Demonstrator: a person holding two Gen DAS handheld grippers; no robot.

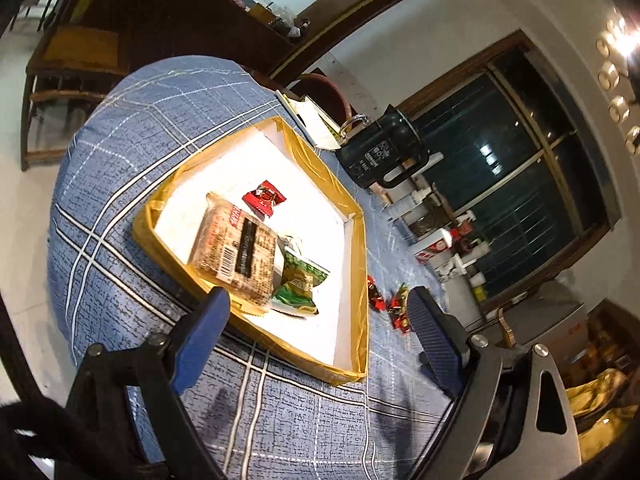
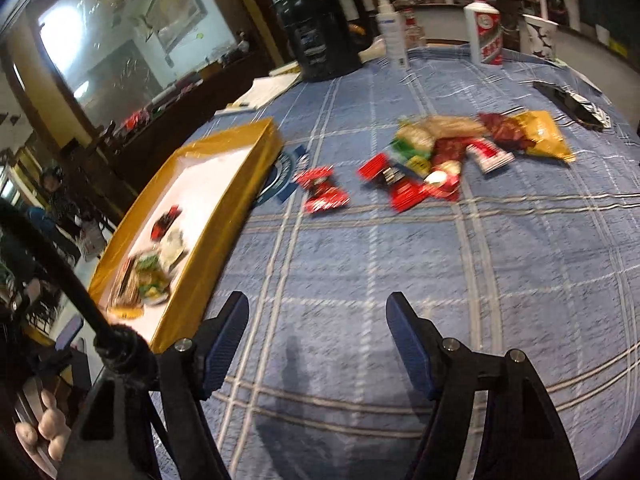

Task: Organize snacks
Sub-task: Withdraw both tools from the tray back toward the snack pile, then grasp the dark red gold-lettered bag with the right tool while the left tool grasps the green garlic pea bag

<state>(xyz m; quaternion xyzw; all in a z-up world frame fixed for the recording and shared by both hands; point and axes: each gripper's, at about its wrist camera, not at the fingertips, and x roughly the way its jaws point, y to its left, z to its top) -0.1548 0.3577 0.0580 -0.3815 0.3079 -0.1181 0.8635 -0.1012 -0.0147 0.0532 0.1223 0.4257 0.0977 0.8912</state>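
Observation:
A gold-rimmed box (image 1: 356, 216) with a white floor lies on the blue checked tablecloth. In it are a brown cake packet (image 1: 236, 250), a green packet (image 1: 300, 284) and a small red packet (image 1: 264, 198). My left gripper (image 1: 320, 312) is open and empty, hovering over the box's near corner. The box also shows at the left of the right wrist view (image 2: 224, 216). A pile of loose snacks (image 2: 440, 156) and a red packet (image 2: 322, 194) lie on the cloth beyond my right gripper (image 2: 316, 316), which is open and empty.
A black kettle (image 2: 324, 28), a white spray bottle (image 2: 394, 28) and a white liquor bottle (image 2: 486, 34) stand at the table's far edge. Papers (image 2: 268, 90) lie behind the box. A dark remote (image 2: 568, 104) lies far right. Two red candies (image 1: 390, 304) lie beside the box.

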